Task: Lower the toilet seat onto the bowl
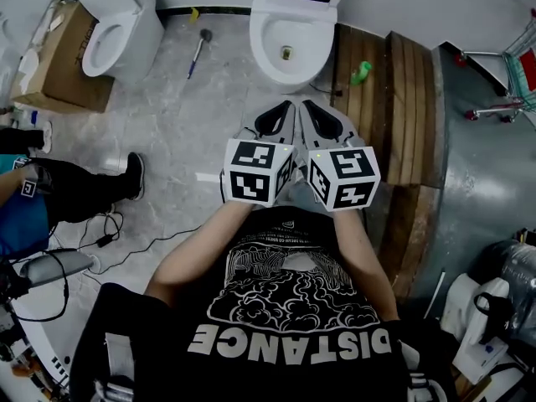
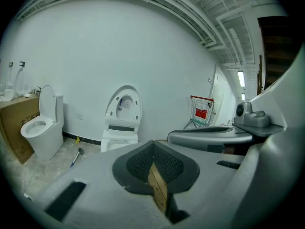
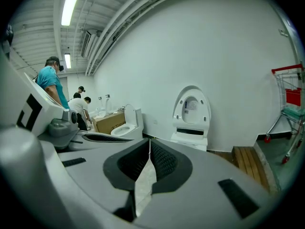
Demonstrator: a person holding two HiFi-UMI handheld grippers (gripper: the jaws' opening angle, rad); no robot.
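the left gripper and right gripper are hovering side by side, jaws pressed together and empty, facing the toilet; its seat is standing upright.

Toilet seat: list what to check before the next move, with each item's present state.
1. Toilet seat upright, ready to lower: ok.
2. Bowl rim free of things: ok.
3. Jaws apart to take the seat's edge: not ok; left gripper and right gripper are shut, empty.
4. Grippers at the seat: not ok; both are short of the bowl.
5. Floor path: ok; long-handled tool lies left of the bowl.
6. Hinge moves freely: cannot tell.
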